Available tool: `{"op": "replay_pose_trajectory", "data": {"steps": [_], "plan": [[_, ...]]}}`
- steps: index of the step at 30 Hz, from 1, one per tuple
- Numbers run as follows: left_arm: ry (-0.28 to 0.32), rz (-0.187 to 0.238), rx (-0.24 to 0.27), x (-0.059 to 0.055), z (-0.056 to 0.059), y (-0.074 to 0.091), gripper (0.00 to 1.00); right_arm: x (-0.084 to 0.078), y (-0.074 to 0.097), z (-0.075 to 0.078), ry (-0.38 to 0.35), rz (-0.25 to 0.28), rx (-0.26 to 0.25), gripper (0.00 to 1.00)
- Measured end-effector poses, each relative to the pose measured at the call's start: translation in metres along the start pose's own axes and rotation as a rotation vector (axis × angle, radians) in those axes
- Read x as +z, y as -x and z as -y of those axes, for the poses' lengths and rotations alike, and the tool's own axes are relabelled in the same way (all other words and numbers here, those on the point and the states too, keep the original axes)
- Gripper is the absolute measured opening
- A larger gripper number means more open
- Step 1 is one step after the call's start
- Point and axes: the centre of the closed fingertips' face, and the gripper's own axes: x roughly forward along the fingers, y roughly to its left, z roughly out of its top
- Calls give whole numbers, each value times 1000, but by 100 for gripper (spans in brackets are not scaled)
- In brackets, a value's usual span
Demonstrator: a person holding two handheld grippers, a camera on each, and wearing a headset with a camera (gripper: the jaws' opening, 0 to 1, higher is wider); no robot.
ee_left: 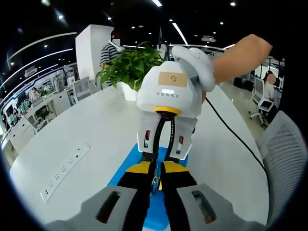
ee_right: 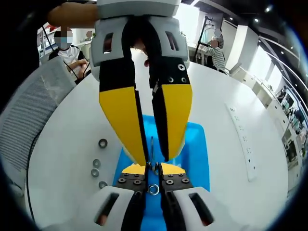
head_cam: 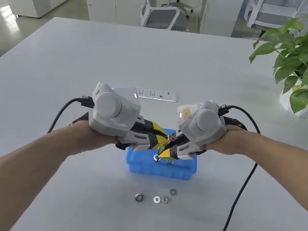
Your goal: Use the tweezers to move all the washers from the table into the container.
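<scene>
Both grippers meet tip to tip over the blue container (head_cam: 144, 167), which also shows as the blue container (ee_right: 197, 144). My left gripper (head_cam: 163, 139) comes from the left, and its yellow-tipped jaws are shut on the thin metal tweezers (ee_right: 152, 147). Opposite it, my right gripper (ee_right: 152, 168) also presses on the tweezers, its jaws nearly together. A small washer (ee_right: 153, 189) hangs at the tweezers' end above the container, the same washer (head_cam: 155, 158) seen from the head. Several loose washers (head_cam: 157, 199) lie on the table just in front of the container.
A white power strip (head_cam: 154, 95) lies on the table behind the container. A potted plant (head_cam: 288, 57) stands at the table's right edge. Cables trail from both grippers. Office chairs and people are beyond the table.
</scene>
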Motion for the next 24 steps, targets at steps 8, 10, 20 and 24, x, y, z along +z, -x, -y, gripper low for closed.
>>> {"op": "replay_pose_trajectory", "data": {"steps": [8,10,20,24], "plan": [[-9,-6,-3,-1,0,2,7,0,0,0,1,0,-1,9],[-11,-5,-6,-1,0,2,7,0,0,0,2,0,-1,9],[-29,-6,-11,-1,-1,3,6,-2,1,-1,2,-15,-13,16],[-26,-5,-12,0,0,4,6,0,7,1,3,-7,-34,18]]}}
